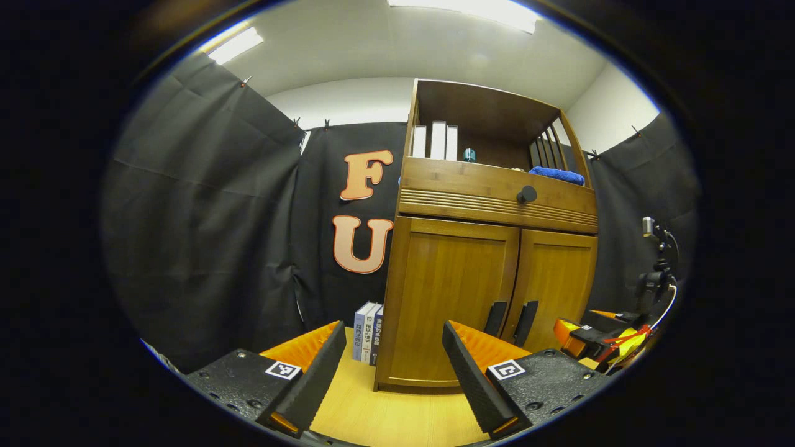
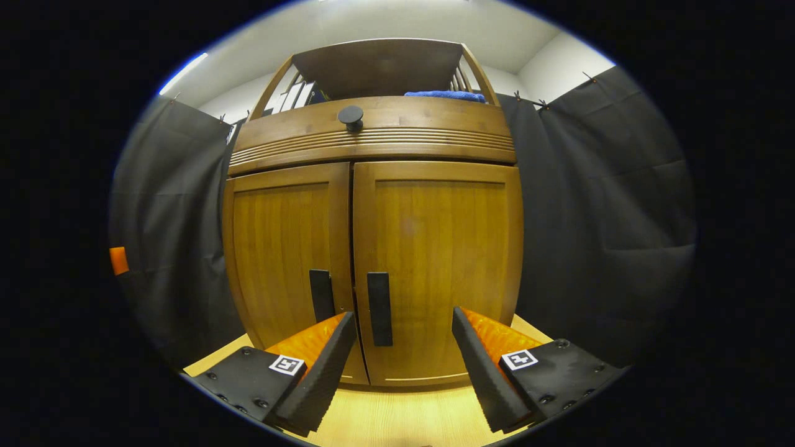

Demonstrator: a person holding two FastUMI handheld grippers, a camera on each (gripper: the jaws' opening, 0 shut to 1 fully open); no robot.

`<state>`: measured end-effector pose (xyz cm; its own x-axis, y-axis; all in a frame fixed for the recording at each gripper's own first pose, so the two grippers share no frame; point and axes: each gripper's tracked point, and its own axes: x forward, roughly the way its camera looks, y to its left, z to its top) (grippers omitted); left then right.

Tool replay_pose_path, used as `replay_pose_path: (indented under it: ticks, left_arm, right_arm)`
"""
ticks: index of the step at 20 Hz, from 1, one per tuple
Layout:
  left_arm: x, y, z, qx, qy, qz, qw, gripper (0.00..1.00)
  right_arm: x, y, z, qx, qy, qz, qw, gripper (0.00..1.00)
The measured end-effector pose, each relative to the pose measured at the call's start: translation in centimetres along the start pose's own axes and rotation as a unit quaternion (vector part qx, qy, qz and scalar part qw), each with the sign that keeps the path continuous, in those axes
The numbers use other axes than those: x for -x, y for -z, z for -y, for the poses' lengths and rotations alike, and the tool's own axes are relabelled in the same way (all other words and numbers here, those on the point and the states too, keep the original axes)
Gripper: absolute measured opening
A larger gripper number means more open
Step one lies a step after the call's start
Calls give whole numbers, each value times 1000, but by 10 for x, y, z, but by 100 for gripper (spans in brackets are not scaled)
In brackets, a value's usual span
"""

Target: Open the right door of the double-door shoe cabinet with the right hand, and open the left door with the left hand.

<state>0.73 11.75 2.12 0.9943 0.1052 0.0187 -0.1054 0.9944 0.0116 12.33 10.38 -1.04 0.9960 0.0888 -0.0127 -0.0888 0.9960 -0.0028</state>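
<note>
**Shoe cabinet, both doors shut; both claws spread wide and empty**

Right claw point(image 2: 404, 347): fingers wide apart, holding nothing. The right door point(image 2: 438, 267) stands straight ahead of it and close. The right handle point(image 2: 379, 308), a dark upright bar with its long axis vertical, sits just ahead, between the fingers and nearer the left one, not touched. The left handle point(image 2: 322, 295) stands just beyond the left finger.

Left claw point(image 1: 394, 366): fingers wide apart, holding nothing. The cabinet point(image 1: 490, 186) lies ahead and to its right, well apart. The left door point(image 1: 450, 298) faces it at a slant.

Judgement: the right claw is the nearer by far. Its next move turns on a small shift left to centre the vertical bar between the fingers.

Count:
- doors, two, both closed
- bar handles, two, side by side at the centre seam
- round knob point(image 2: 351, 116), one, on the drawer above
- blue cloth point(image 2: 444, 95), one, on the open shelf
- books point(image 1: 367, 332), about three, upright on the floor left of the cabinet
- claws, two
</note>
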Motion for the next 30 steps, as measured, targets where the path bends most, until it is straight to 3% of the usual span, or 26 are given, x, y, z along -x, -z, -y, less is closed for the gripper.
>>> replay_pose_path:
  ticks: [1,2,6,14,15,21,22,30]
  left_arm:
    - [-1,0,-2,-1,-2,-1,1000,94]
    - [-1,0,-4,-2,-4,-1,1000,91]
    - [-3,1,-17,-9,-16,-2,1000,95]
    - [-9,4,-35,-12,-40,-6,999,92]
    - [-10,3,-37,-13,-43,-6,999,92]
    - [-12,7,-44,-15,-53,-12,998,94]
    - [-12,7,-44,-16,-53,-11,998,92]
    - [-12,9,-51,-19,-55,-14,998,92]
  right_arm:
    - [-8,3,-3,-3,-3,-1,1000,93]
    - [-16,5,-5,-7,-5,-5,1000,93]
    - [-44,13,-10,-9,-6,-11,1000,100]
    - [-100,30,-13,-16,-9,-30,999,99]
    - [-105,31,-14,-16,-8,-31,999,91]
    - [-124,49,-16,-23,-9,-46,999,78]
    - [-127,49,-18,-23,-11,-47,999,67]
    - [-141,56,-19,-26,-9,-55,998,59]
